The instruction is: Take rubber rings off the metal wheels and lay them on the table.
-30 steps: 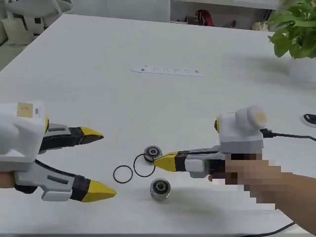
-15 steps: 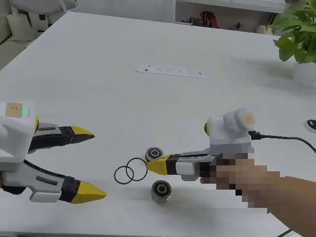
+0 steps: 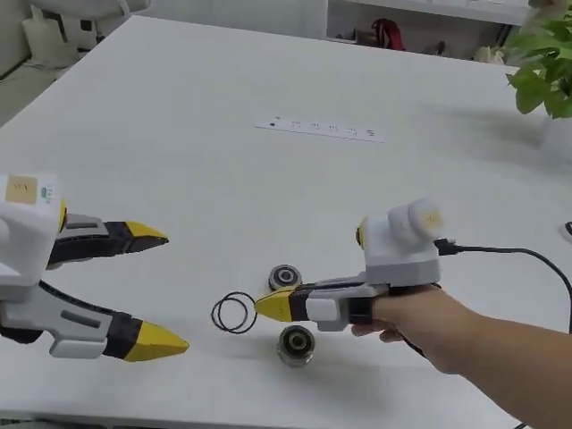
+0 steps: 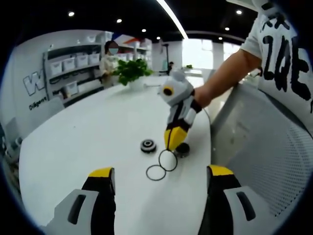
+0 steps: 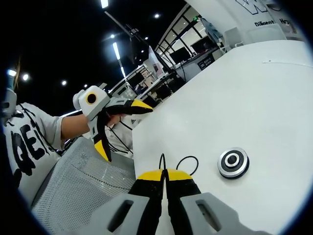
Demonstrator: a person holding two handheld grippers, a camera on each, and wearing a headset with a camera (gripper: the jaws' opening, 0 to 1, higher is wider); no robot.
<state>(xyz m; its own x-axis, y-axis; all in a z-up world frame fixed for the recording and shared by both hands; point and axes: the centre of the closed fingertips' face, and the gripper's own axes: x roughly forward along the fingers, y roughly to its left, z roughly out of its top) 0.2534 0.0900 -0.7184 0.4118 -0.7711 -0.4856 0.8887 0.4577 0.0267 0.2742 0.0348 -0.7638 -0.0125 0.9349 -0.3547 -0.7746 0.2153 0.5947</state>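
Note:
Two black rubber rings overlap on the white table (image 3: 179, 134). My right gripper (image 3: 259, 306) is shut on the edge of one ring (image 3: 244, 301); the other ring (image 3: 221, 315) lies loose just to its left. In the right gripper view the pinched ring (image 5: 161, 159) rises edge-on from the shut tips (image 5: 164, 172). One metal wheel (image 3: 284, 277) stands beyond the right gripper and a second wheel (image 3: 296, 344) sits on its near side. My left gripper (image 3: 159, 288) hovers open left of the rings, holding nothing; its own view shows both rings (image 4: 161, 166) ahead.
A white power strip (image 3: 320, 129) lies flat farther back on the table. A green plant (image 3: 547, 79) stands at the far right. A black cable (image 3: 500, 253) trails right from the right gripper. The table's front edge runs just below the near wheel.
The right gripper has moved left with its ring, which now overlaps the loose ring. The left gripper stays open in about the same place. The head camera has shifted.

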